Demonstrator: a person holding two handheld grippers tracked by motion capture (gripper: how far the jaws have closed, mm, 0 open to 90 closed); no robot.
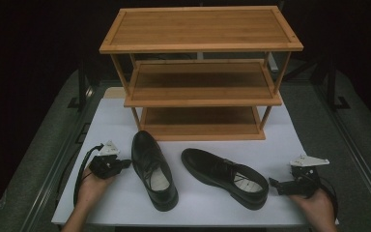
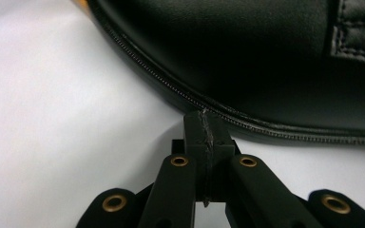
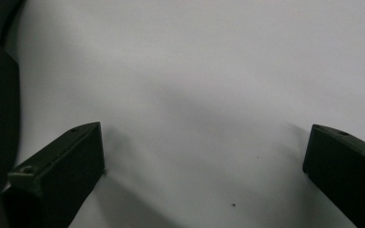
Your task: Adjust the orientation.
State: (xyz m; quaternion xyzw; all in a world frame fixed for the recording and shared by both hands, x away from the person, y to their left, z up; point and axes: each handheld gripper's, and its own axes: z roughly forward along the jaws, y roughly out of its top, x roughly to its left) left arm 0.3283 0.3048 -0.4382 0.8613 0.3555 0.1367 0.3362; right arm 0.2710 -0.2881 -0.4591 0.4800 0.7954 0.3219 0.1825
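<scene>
High view: left tool (image 1: 123,164) clenched, empty, nosing at left shoe (image 1: 153,169); right tool (image 1: 274,183) released. Next: open & grab shoe for rack (image 1: 200,46), prob.

The place looks like a recording studio or lab set-up rather than a home. A white table (image 1: 125,111) fills the middle of the frame, ringed by black darkness along the top and sides. Dark metal frame rails (image 1: 352,140) run down both edges, and a bare bamboo shoe rack (image 1: 200,29) stands staged at centre.
</scene>
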